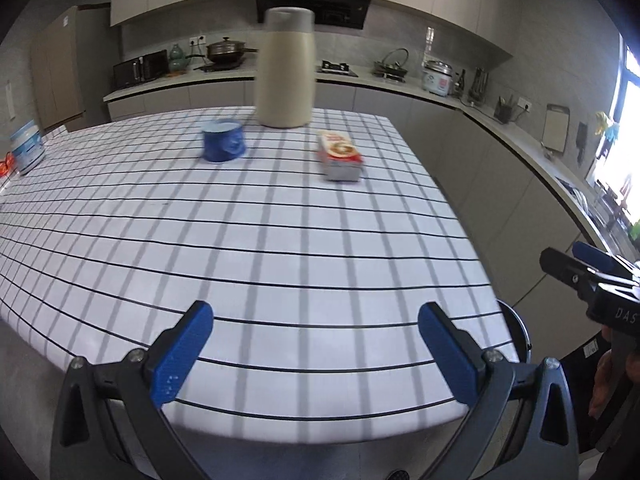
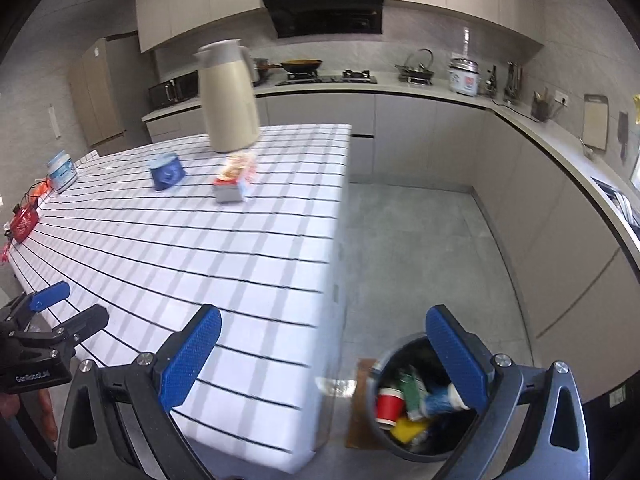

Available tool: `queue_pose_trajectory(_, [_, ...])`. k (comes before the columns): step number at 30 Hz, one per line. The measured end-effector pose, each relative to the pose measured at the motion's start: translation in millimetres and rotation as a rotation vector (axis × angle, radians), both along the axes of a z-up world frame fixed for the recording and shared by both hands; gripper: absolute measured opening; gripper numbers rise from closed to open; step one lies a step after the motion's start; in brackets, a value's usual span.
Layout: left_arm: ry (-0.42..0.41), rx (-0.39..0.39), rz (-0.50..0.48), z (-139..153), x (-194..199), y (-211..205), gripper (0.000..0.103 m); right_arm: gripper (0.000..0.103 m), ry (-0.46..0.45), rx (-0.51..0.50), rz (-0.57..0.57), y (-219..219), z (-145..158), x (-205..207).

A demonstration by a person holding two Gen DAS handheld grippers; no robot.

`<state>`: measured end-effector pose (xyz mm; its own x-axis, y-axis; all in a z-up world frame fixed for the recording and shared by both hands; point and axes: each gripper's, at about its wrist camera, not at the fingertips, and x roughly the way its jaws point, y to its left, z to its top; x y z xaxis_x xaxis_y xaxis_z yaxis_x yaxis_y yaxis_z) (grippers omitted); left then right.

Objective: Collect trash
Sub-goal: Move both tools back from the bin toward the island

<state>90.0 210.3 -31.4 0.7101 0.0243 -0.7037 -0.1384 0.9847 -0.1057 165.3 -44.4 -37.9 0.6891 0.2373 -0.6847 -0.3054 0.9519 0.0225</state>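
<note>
beside table edge [image 2: 340, 216], bin [image 2: 384, 364], open floor [image 2: 420, 248]

The right gripper [image 1: 560, 264] body reads "DAS"; the left gripper [image 2: 68, 308] body "GenRobot.AI".

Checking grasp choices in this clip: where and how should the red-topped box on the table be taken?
Take the red-topped box across its two long sides, from above. It lies flat, narrow end toward the camera, and an open gripper looks wide enough. The right gripper is on its side.
</note>
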Motion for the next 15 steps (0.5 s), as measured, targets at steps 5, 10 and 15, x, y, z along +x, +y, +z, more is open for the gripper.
queue_pose_trajectory(5, [-0.003,0.017,0.040,1,-9,62,0.103,0.103,-0.015,0.017,0.008,63,0,-1])
queue_pose_trajectory(10, [-0.005,0.003,0.058,-4,-7,100,0.102,0.103,-0.027,0.019,0.010,108,1,-1])
queue_pose_trajectory(15, [-0.010,-0.006,0.056,-7,9,116,0.098,0.103,-0.023,0.010,0.025,138,1,13])
